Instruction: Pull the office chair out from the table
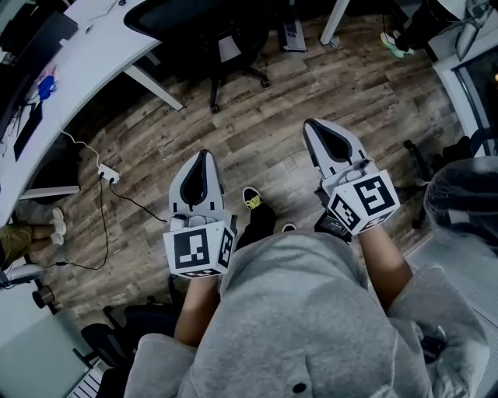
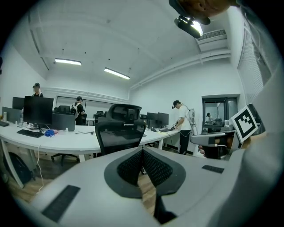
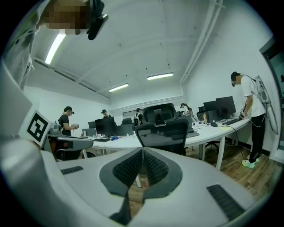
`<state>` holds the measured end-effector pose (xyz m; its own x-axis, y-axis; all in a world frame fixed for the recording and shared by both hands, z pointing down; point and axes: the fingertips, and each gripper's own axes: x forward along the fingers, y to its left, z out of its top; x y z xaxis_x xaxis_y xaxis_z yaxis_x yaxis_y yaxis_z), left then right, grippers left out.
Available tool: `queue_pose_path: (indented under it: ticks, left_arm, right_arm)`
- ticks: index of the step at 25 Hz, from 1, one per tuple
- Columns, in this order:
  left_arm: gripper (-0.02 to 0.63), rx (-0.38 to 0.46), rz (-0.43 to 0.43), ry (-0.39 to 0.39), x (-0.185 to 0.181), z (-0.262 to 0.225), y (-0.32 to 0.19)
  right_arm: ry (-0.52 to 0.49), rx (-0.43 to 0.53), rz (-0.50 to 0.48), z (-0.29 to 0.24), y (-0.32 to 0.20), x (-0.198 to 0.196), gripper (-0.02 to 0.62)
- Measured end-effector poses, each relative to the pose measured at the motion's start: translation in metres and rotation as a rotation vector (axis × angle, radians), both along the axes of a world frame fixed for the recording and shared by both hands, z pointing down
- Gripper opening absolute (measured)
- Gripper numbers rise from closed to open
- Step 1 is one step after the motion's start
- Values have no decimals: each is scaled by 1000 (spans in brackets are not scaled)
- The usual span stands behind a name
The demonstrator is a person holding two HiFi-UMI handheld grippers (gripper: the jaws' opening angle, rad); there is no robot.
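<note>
A black mesh office chair [image 1: 204, 23] with a headrest stands tucked against the curved white table [image 1: 101, 35] at the top of the head view, its star base [image 1: 233, 74] on the wood floor. My left gripper [image 1: 205, 157] and right gripper [image 1: 312, 126] both point toward it from some way off, touching nothing. In the left gripper view the chair back [image 2: 119, 135] is straight ahead beyond the shut left gripper [image 2: 142, 153]. The right gripper view shows the same chair [image 3: 162, 131] ahead of the shut right gripper [image 3: 142, 150]. Nothing is held by either.
A power strip [image 1: 109, 175] with trailing cables lies on the floor at left. Another dark chair [image 1: 463, 198] stands close at my right. Monitors [image 2: 37, 111] and a keyboard sit on the table. Several people [image 2: 183, 124] stand at desks farther back.
</note>
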<state>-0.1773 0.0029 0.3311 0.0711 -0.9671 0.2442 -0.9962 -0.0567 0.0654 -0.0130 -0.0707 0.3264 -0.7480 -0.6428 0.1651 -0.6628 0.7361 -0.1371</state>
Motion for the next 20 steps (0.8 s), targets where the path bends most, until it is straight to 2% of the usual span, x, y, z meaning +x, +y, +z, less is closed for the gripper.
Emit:
queue_pose_path:
  ticks: [12,20]
  left_arm:
    - [12,20,34,1,-55,-7,-44]
    - [12,40,62,14,-72,-10,-58]
  right_arm:
    - [0,32,13,-13,-40,-59,29]
    - [24,61,23,-17,-44,-80,29]
